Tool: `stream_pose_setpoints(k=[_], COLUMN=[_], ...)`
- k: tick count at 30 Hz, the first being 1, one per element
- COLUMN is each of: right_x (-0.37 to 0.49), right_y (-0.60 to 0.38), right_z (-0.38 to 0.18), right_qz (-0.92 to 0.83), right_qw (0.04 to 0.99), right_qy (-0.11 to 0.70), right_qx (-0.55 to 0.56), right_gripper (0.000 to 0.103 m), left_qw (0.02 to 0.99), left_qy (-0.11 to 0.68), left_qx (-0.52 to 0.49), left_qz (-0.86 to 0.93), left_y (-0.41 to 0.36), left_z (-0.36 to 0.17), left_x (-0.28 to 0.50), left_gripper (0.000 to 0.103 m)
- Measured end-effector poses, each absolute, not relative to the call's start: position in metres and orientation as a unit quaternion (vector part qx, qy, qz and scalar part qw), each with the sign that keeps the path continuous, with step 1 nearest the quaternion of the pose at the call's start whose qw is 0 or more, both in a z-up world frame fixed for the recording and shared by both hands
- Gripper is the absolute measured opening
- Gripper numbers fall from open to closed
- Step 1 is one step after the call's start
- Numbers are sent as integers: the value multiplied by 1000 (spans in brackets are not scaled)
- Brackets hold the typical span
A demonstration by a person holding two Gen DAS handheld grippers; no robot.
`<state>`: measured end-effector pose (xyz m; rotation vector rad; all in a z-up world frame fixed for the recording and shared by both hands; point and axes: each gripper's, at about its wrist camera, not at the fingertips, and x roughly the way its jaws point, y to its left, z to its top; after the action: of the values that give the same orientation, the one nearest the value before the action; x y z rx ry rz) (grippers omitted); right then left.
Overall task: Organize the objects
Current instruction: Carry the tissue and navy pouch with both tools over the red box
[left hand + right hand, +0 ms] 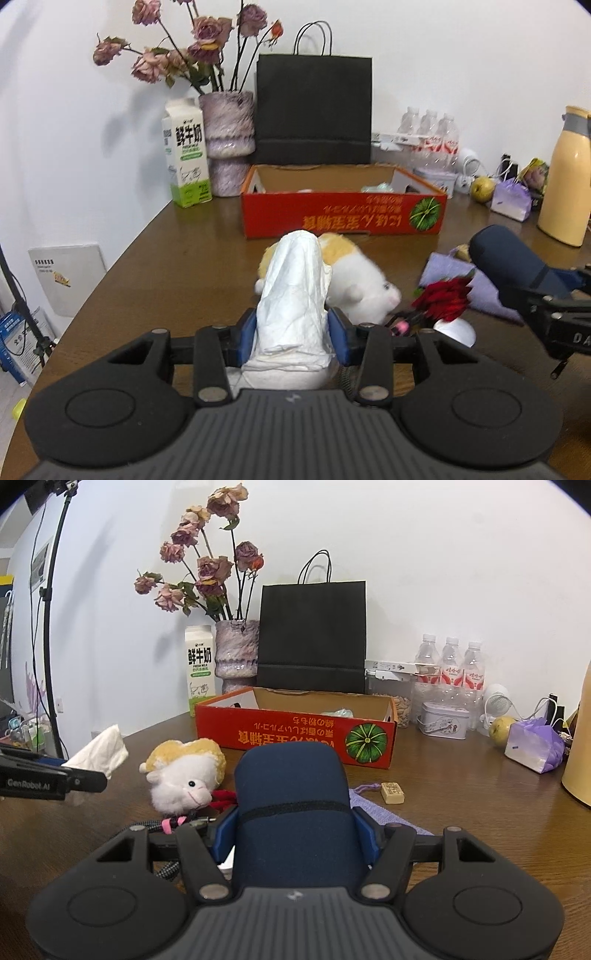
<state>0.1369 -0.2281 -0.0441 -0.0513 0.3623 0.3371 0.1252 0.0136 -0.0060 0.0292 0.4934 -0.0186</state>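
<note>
White crumpled tissue [293,306] is clamped between the fingers of the left gripper [293,334], held above the brown surface [177,266]. Between the fingers of the right gripper [295,834] a dark blue pouch [293,812] is gripped. Just beyond both, a plush toy [184,771] is seen lying on the surface, near the open red box [295,734].

Bright, even indoor light fills both views. The dried roses [192,48] cast soft grey shadows leftward on the white wall [443,55]. Fisheye distortion bows the worktop [177,258] edge and darkens the corners. The plush toy [354,284] looks smeared in the left view, sharp in the right.
</note>
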Motion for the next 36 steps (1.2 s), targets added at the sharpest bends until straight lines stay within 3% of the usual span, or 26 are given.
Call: stream_pose_setpoints(k=[36], right_x=[163], right_y=[-214], right_z=[-12], right_qz=[163], right_qw=[974], right_qy=[154], right_qx=[-13], right_gripper=[63], left_qw=[976], left_qy=[215], left_qx=[-10], left_qz=[-43], left_y=[-15], left_z=[32], left_x=[168], left_gripper=[42])
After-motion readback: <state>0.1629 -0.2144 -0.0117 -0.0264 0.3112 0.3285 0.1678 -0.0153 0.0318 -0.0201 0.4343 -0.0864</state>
